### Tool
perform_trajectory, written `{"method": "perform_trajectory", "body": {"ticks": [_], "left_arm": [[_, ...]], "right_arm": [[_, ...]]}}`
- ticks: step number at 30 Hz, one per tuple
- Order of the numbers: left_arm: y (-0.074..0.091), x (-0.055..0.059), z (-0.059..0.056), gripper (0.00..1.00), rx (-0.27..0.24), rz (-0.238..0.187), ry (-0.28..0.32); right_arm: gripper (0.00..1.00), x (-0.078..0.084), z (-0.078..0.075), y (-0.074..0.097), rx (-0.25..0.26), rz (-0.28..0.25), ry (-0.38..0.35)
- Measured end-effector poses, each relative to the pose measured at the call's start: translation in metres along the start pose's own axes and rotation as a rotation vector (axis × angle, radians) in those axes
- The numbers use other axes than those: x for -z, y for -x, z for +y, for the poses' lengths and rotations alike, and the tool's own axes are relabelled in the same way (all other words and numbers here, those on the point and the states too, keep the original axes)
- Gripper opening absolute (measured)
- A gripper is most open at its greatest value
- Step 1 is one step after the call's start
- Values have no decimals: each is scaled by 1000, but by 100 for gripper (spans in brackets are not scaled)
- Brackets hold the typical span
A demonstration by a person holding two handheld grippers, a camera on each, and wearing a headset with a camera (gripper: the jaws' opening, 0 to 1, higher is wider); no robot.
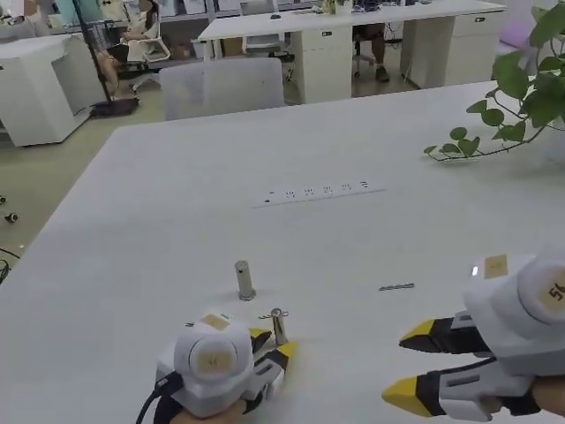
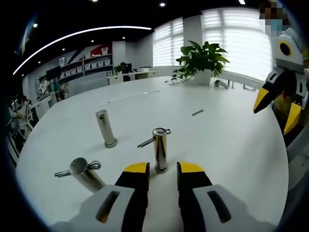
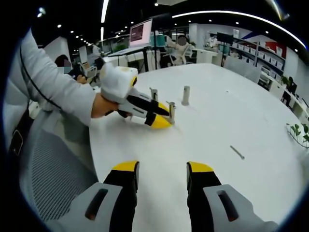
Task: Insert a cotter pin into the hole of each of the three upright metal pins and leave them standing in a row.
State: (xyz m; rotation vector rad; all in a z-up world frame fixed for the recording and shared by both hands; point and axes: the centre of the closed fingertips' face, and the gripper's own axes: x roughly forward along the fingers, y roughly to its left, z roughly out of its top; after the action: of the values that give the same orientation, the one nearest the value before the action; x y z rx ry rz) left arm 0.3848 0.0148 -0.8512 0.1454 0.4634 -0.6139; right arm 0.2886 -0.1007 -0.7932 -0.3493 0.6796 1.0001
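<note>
While the left gripper (image 2: 163, 170) sits low on the white surface (image 2: 227, 145), its yellow-tipped jaws stand only narrowly apart. A metal pin (image 2: 160, 149) stands upright right at their tips, its base in the gap with a sliver of surface showing on either side. So it's straddled, not clamped, and whether a tip grazes it I cannot tell. A cotter pin (image 2: 145, 142) runs through the hole near that pin's top. Round the dial from those jaws: at 10 o'clock, close in, a second pin (image 2: 83, 173), cross-pinned at its head as well. At 11 o'clock, a bit further out, the bare pin (image 2: 105, 128), upright on its foot with nothing through it. At 1 o'clock, well apart from all three, a loose cotter pin (image 2: 197, 112) lies flat. Over to the right gripper (image 3: 163, 168): jaws spread wide, nothing between them, held clear of the pins with bare surface ahead of it. Room to move? Plenty! From the head view the surface runs open toward 12 o'clock as far as a power strip (image 1: 318, 192). A plant (image 1: 521, 97) trails in at 2 o'clock by the far edge. In the right gripper view the near edge curves past a white sleeve (image 3: 53, 92) at 9 o'clock.
</note>
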Motion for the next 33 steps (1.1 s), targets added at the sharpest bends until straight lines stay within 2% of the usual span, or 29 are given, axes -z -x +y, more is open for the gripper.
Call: {"method": "perform_trajectory", "body": {"ticks": [5,8,12,17,18,22,25,33], "left_arm": [[10,2,-4,21,27,13,-4],[17,0,-7,22,34,1,8],[26,-5,-15,23,67,-12,3],[39,-13,-28,29,136,-35,22],[44,-17,-33,30,165,-41,33],[59,-26,-43,37,225,-58,33],[68,-29,-45,42,244,-67,48],[100,-35,-38,55,269,-88,76]], "right_arm": [[41,0,0,0,-4,-6,1],[42,-1,-1,0,-5,-10,3],[42,2,-1,0,-8,-7,-1],[44,3,0,1,-9,-9,-4],[44,3,0,1,-9,-10,-5],[47,2,0,1,-13,-19,-5],[49,0,1,1,-19,-29,-2],[59,-3,4,1,-36,-55,10]]}}
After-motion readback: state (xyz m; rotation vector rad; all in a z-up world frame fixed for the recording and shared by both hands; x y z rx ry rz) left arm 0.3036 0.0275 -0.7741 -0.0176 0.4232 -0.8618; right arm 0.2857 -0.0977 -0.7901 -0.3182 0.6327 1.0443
